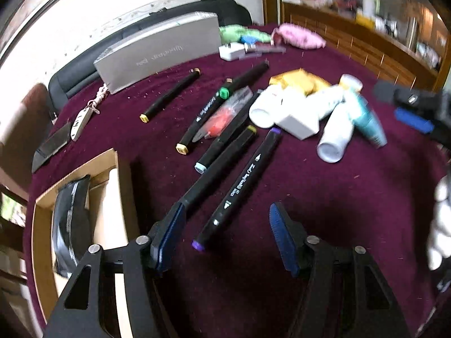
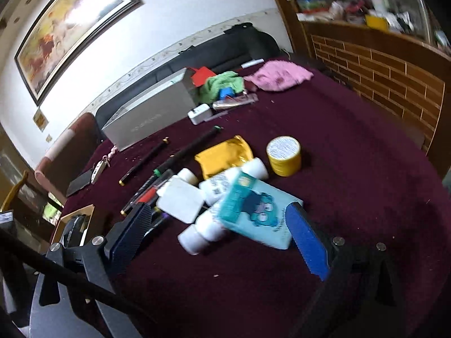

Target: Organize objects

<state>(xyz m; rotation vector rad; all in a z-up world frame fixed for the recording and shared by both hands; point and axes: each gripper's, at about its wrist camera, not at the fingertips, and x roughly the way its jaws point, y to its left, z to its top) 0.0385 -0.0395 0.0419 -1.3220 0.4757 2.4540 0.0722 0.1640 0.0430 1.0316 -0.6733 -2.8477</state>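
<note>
Little print can be read. The purple-capped marker [image 1: 239,188] carries white lettering along its barrel, too blurred to spell out. The grey box [image 1: 160,50] bears pale, illegible lettering on its side. The teal packet [image 2: 258,214] shows a blue cartoon figure and small unreadable print.

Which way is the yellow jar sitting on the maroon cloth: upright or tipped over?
Upright. In the right wrist view the yellow jar stands on its base, round white label facing up, apart from the toppled white bottles beside it.

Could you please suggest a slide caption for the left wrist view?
Open left tool above a purple-capped marker among scattered markers and white bottles on a maroon tablecloth.
</note>
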